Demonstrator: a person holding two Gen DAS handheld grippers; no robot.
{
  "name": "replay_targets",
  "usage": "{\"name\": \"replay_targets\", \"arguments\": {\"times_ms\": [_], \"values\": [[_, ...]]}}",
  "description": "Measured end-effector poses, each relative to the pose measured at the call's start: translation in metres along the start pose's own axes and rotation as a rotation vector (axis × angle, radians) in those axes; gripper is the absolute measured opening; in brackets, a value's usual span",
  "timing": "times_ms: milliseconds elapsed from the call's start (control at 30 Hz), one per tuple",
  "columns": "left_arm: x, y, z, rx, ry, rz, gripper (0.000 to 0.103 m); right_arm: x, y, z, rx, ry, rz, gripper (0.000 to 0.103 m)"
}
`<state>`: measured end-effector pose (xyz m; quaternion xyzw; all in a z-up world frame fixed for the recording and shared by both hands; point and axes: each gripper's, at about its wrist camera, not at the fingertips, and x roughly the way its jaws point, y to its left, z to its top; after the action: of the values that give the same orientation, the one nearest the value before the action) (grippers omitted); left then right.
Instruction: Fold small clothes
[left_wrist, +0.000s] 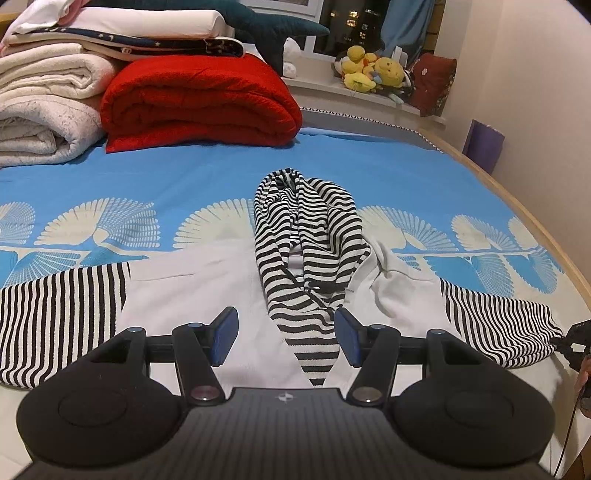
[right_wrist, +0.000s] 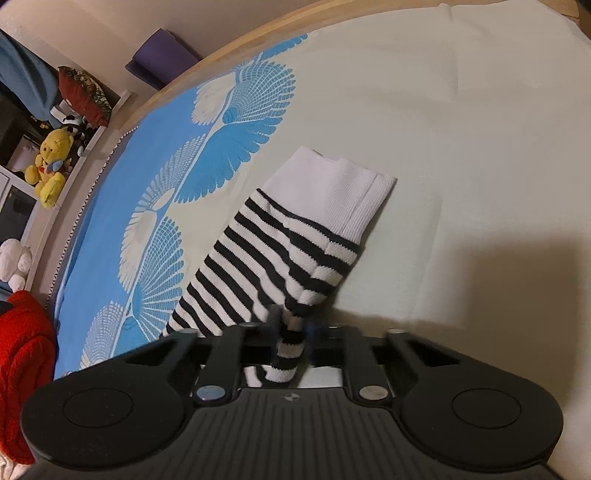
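Note:
A small white hooded top (left_wrist: 207, 280) lies spread on the bed, with its black-and-white striped hood (left_wrist: 310, 229) bunched up in the middle. My left gripper (left_wrist: 286, 325) hovers over the chest, open, nothing between its blue pads (left_wrist: 225, 332). One striped sleeve (left_wrist: 55, 321) lies flat at the left. The other striped sleeve (left_wrist: 498, 325) stretches right to my right gripper (left_wrist: 574, 341). In the right wrist view that gripper (right_wrist: 291, 325) is shut on the striped sleeve (right_wrist: 258, 266) a little short of its white ribbed cuff (right_wrist: 343, 192), which rests on the bedspread.
The bed has a blue and cream patterned bedspread (left_wrist: 184, 173) and a wooden edge (left_wrist: 535, 221) on the right. A folded red blanket (left_wrist: 199, 99) and stacked white blankets (left_wrist: 44, 107) sit at the back left. Stuffed toys (left_wrist: 373, 70) line the windowsill.

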<state>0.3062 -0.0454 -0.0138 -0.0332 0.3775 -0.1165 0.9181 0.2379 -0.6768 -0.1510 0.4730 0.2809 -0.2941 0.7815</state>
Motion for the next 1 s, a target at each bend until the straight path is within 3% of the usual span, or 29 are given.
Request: {"name": "replay_targets", "arguments": {"times_ms": [200,433,633,767,1000], "values": [[-0.001,0.002,0.001,-0.008,-0.003,-0.001,0.063,-0.010,0.011,0.001,-0.035,-0.049,0.050,0.005],[-0.005,0.008,0.002,-0.018,-0.007,0.002,0.063,0.000,-0.012,0.000,0.111,-0.003,-0.009,0.012],[-0.009,0.015,0.004,-0.027,-0.011,0.004,0.063,-0.001,-0.011,0.002,0.116,-0.032,-0.011,0.015],[-0.013,0.023,0.006,-0.042,-0.019,0.009,0.063,-0.002,-0.008,0.002,0.113,-0.043,0.012,0.006],[-0.016,0.038,0.006,-0.062,0.002,0.041,0.063,-0.006,0.000,-0.001,0.089,-0.073,-0.009,0.006]]}}
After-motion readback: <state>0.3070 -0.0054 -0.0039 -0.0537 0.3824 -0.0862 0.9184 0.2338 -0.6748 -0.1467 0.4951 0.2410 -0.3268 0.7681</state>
